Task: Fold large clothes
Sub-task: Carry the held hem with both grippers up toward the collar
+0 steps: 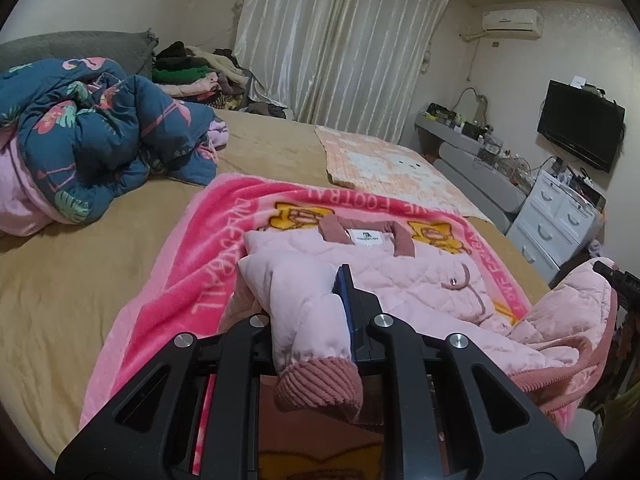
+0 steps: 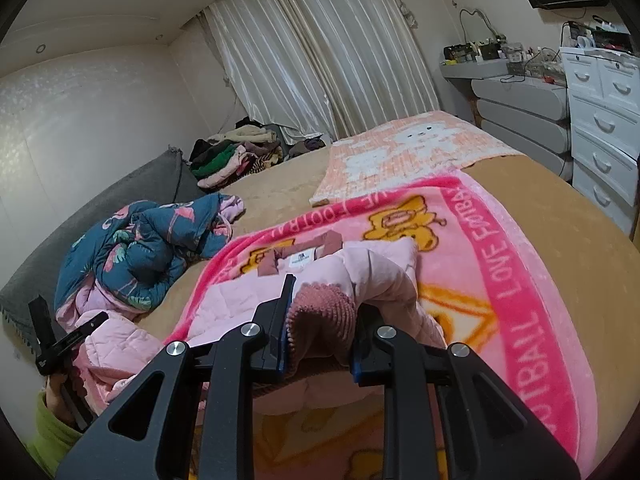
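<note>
1. Room: bedroom; tan bed [image 1: 100,280] with a pink cartoon blanket [image 1: 188,264] spread on it, curtains [image 1: 340,48] at 12 o'clock, television [image 1: 580,124] at 2 o'clock.
2. Left wrist view: pale pink quilted jacket [image 1: 420,276] lies collar-away on the blanket, centre frame. Left gripper [image 1: 316,320] is clenched on a sleeve [image 1: 308,312]; the ribbed cuff [image 1: 320,392] hangs toward 6 o'clock. Blue floral quilt [image 1: 92,140] is heaped at 9 o'clock.
3. Right wrist view: right gripper [image 2: 320,320] is clamped on the other cuff [image 2: 320,308], its sleeve arching toward 1 o'clock. Clothes pile [image 2: 236,152] sits at 11 o'clock.
4. Risk, judged: both grips hold only cuff ends; slick padded fabric could slip free mid-fold.
5. Risk, judged: uneven pulling may drag the jacket or bunch the blanket, skewing the fold.
</note>
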A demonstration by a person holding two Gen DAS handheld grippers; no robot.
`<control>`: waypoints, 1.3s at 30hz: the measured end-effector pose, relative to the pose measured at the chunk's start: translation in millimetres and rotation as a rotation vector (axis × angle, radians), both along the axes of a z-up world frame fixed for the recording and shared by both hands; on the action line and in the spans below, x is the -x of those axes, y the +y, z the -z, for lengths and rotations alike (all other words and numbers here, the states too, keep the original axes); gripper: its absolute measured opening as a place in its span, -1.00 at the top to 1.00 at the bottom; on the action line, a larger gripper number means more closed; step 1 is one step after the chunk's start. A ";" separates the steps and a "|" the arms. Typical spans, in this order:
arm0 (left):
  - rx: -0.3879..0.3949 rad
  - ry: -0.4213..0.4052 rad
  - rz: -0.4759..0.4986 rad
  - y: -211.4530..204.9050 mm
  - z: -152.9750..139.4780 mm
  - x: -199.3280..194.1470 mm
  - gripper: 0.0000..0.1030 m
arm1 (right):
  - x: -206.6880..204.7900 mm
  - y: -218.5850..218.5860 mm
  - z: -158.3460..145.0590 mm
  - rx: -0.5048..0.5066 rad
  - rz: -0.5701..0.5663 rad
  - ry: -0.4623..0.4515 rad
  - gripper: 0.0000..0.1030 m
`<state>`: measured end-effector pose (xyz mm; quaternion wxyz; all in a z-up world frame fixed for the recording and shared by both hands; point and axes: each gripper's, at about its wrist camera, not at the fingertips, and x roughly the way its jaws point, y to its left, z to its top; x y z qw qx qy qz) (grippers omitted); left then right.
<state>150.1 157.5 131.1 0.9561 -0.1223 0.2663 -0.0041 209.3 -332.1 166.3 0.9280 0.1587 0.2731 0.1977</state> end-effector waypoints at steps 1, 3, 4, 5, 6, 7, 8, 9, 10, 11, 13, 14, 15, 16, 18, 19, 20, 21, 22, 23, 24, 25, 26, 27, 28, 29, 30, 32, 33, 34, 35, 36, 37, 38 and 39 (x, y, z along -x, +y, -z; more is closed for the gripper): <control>-0.002 -0.002 -0.002 0.4 -1.2 -0.9 0.80 | -2.3 0.0 -1.7 -0.005 0.001 -0.002 0.60; -0.008 -0.007 -0.004 0.4 -4.5 -4.3 0.80 | -8.2 -0.1 -3.6 -0.009 0.006 -0.005 0.60; -0.010 -0.008 -0.006 0.4 -6.0 -7.0 0.80 | -11.3 -0.6 -3.8 -0.013 0.010 -0.004 0.60; -0.009 -0.008 -0.007 0.5 -7.0 -9.7 0.80 | -16.1 -1.1 -2.6 -0.016 0.014 -0.001 0.60; -0.009 -0.006 -0.008 0.6 -7.3 -13.0 0.80 | -20.1 -2.4 -2.0 -0.020 0.018 0.004 0.60; -0.010 -0.005 -0.009 0.1 -6.8 -15.7 0.80 | -22.6 -2.9 -1.4 -0.024 0.021 0.007 0.60; -0.015 -0.004 -0.011 0.4 -5.7 -18.5 0.80 | -26.8 -3.8 0.6 -0.027 0.023 0.012 0.60; -0.020 -0.002 -0.013 -0.2 -4.7 -21.6 0.80 | -30.8 -4.8 2.8 -0.029 0.026 0.017 0.60; -0.023 0.001 -0.014 -0.8 -3.0 -24.3 0.80 | -34.6 -6.0 5.3 -0.032 0.029 0.023 0.60; -0.026 0.003 -0.016 -1.2 -1.7 -27.2 0.80 | -38.2 -6.3 7.2 -0.031 0.029 0.029 0.60; -0.041 0.010 -0.022 -2.3 2.0 -32.8 0.79 | -43.7 -6.4 12.3 -0.030 0.033 0.038 0.60; -0.050 0.013 -0.027 -3.3 4.3 -35.9 0.79 | -44.7 -6.4 14.8 -0.029 0.033 0.041 0.60; -0.060 0.017 -0.029 -4.2 6.7 -39.2 0.79 | -47.0 -6.6 17.4 -0.028 0.032 0.045 0.60; -0.066 0.019 -0.031 -4.4 8.4 -41.7 0.79 | -49.5 -6.6 19.6 -0.027 0.034 0.048 0.60; -0.072 0.026 -0.037 -4.8 12.3 -47.0 0.79 | -54.1 -5.6 23.0 -0.020 0.035 0.054 0.59; -0.075 0.027 -0.038 -4.6 13.2 -48.8 0.79 | -55.6 -5.3 24.2 -0.019 0.035 0.055 0.59; -0.079 0.030 -0.041 -5.1 14.4 -50.8 0.79 | -58.4 -4.6 26.4 -0.017 0.034 0.057 0.59; -0.086 0.034 -0.043 -5.6 16.1 -53.4 0.79 | -60.8 -4.4 28.0 -0.015 0.034 0.060 0.59; -0.090 0.035 -0.044 -5.5 17.1 -54.8 0.79 | -63.1 -4.6 29.8 -0.014 0.033 0.063 0.59; -0.096 0.037 -0.044 -5.8 18.3 -56.8 0.79 | -65.3 -5.0 31.3 -0.014 0.034 0.067 0.59; -0.101 0.040 -0.045 -6.5 19.3 -59.4 0.79 | -68.8 -5.2 33.7 -0.015 0.035 0.074 0.59; -0.107 0.043 -0.047 -7.7 20.3 -62.1 0.79 | -72.6 -5.5 36.5 -0.016 0.035 0.082 0.59; -0.113 0.046 -0.047 -8.2 21.5 -64.5 0.79 | -75.1 -5.7 39.1 -0.017 0.037 0.088 0.59; -0.119 0.048 -0.047 -8.5 22.7 -67.2 0.79 | -78.4 -6.0 41.7 -0.019 0.039 0.095 0.59; -0.122 0.050 -0.048 -8.9 23.8 -68.7 0.79 | -81.9 -6.3 44.3 -0.021 0.039 0.102 0.59; -0.127 0.053 -0.049 -8.7 25.8 -71.7 0.79 | -84.2 -7.3 45.7 -0.022 0.038 0.107 0.58; -0.129 0.058 -0.050 -8.4 27.4 -74.3 0.79 | -87.9 -7.6 48.6 -0.023 0.038 0.116 0.58; -0.134 0.068 -0.052 -7.8 30.6 -78.9 0.78 | -93.0 -8.2 53.0 -0.025 0.038 0.130 0.57; -0.134 0.073 -0.053 -7.0 32.7 -81.6 0.78 | -96.1 -8.7 55.6 -0.027 0.038 0.139 0.56; -0.134 0.078 -0.054 -5.7 33.9 -84.1 0.77 | -97.8 -9.3 57.5 -0.027 0.039 0.144 0.56; -0.135 0.084 -0.056 -5.2 36.5 -87.1 0.77 | -100.9 -9.7 60.5 -0.026 0.040 0.155 0.55; -0.135 0.090 -0.056 -4.4 38.7 -90.0 0.77 | -103.6 -10.3 63.1 -0.026 0.042 0.163 0.55; -0.134 0.096 -0.058 -4.0 41.3 -92.2 0.77 | -105.9 -10.8 65.6 -0.026 0.044 0.170 0.55; -0.136 0.100 -0.059 -3.8 43.3 -94.9 0.77 | -109.1 -11.1 68.8 -0.025 0.047 0.180 0.54; -0.137 0.107 -0.061 -3.0 46.7 -98.3 0.76 | -112.2 -11.2 72.1 -0.023 0.050 0.190 0.54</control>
